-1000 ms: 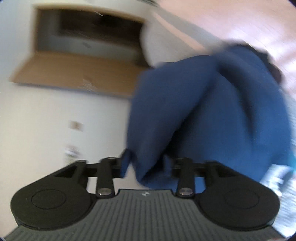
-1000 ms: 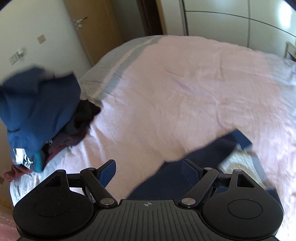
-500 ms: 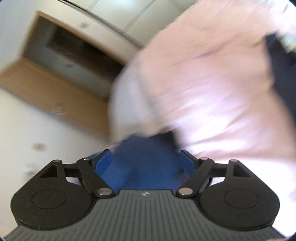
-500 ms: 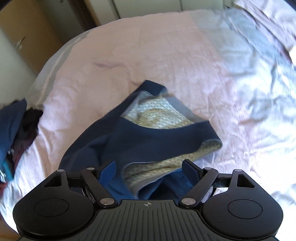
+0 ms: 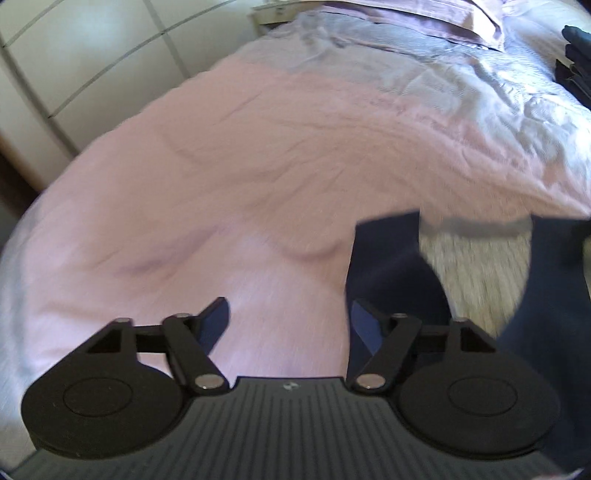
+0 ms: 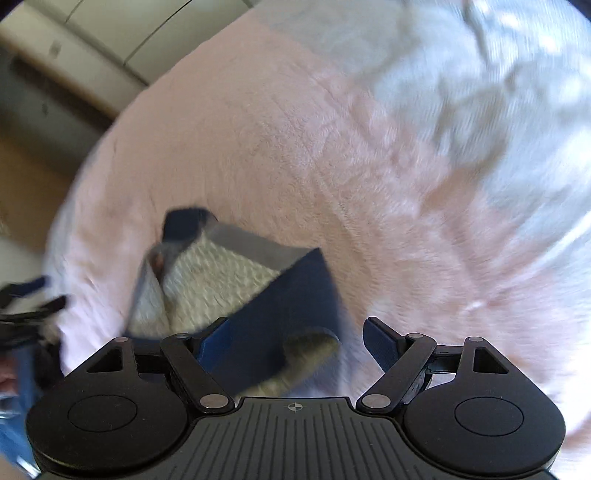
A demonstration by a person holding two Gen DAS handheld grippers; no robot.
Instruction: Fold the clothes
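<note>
1. A second ago the left tongs [image 5: 288, 317] gripped a blue garment; now both they and the right tongs [image 6: 295, 341] gape empty over the bed [image 5: 258, 147]
2. Navy garment [image 6: 295, 295] lies rumpled at six o'clock, lining up
3. Soft, light; judged best pinched by hem corners

A big bed [image 5: 258, 155] fills both views. Its cover is pink in the middle and pale blue-grey and wrinkled toward the far end. A purple pillow [image 5: 424, 18] lies at the top of the bed. White cupboard doors [image 5: 74, 55] stand beside the bed, near its far corner.
</note>
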